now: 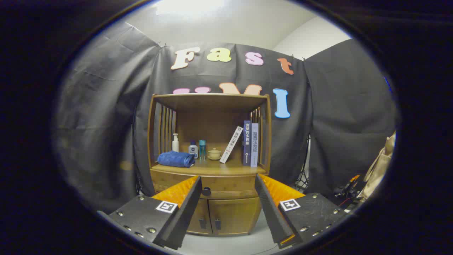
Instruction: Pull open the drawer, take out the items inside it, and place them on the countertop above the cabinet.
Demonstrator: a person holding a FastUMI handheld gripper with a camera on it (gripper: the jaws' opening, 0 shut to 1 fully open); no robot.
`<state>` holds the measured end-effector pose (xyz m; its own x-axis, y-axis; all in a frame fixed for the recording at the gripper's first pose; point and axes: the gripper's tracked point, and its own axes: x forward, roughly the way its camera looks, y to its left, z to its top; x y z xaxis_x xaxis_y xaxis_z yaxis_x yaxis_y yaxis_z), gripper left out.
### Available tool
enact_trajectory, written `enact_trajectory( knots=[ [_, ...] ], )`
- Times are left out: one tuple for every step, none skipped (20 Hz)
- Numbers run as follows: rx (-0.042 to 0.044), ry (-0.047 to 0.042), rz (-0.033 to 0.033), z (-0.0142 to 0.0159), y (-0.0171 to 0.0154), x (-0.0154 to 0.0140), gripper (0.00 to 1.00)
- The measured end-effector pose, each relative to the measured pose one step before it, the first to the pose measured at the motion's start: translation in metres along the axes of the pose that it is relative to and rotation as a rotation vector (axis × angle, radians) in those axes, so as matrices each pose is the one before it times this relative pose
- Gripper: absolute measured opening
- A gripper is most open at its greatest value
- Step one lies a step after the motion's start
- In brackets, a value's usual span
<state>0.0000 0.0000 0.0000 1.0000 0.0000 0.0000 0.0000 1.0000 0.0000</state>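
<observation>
- While the tool (228, 198) hangs in front of the cabinet (210, 159), its two fingers stand spread wide with nothing between them and nothing held.
- Drawer (226, 186) sits shut, a wide band just under the counter (212, 169), long axis running side to side across the cabinet front.
- Drawer knob (206, 191) is small and dark, near the drawer's middle; it shows just beside the inner edge of the left finger (185, 205), not centred in the gap.
- Key relation: knob lies straight ahead and beyond the fingertips, a bit left of the tool's midline, so the approach likely needs a forward reach plus a small shift left to bracket it.
- Drawer contents hidden; can't tell what is inside.
- Counter already carries stuff: rolled blue towel (176, 158) at the left, white pump bottle (175, 142), small white-and-blue bottle (193, 149), clear blue bottle (202, 148), little lidded cup (214, 153), a leaning white book (231, 144) and two upright books (250, 144) at the right.
- Bare counter strip along the front edge looks like the likeliest drop spot.
- Below the drawer, two cabinet doors (221, 216), closed.
- Task stage, my read: nothing started, drawer not yet pulled.
</observation>
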Motion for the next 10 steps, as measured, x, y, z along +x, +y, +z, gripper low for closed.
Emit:
enact_trajectory(
  knots=[
    [0.00208,0.00214,-0.001,-0.00136,-0.00015,0.0001,0.9],
    [0.00121,-0.00064,-0.00058,0.00012,0.00022,0.00015,0.9],
    [0.001,-0.00027,-0.00283,-0.00077,-0.00128,0.00061,0.9],
    [0.00252,0.00134,-0.00408,-0.00058,-0.00052,0.00037,0.9],
    [0.00355,0.00102,-0.00244,-0.00118,-0.00085,0.00075,0.9],
    [0.00451,0.00096,-0.00172,-0.00063,-0.00033,0.00085,0.9],
    [0.00579,0.00129,-0.00008,-0.00107,-0.0001,0.00079,0.9],
    [0.00533,0.00089,-0.00114,-0.00045,-0.00015,0.00128,0.9],
    [0.00483,0.00084,-0.00246,-0.00133,-0.00087,0.0001,0.9],
    [0.0045,0.00066,-0.00127,-0.00033,-0.00035,0.0008,0.9]
  ],
)
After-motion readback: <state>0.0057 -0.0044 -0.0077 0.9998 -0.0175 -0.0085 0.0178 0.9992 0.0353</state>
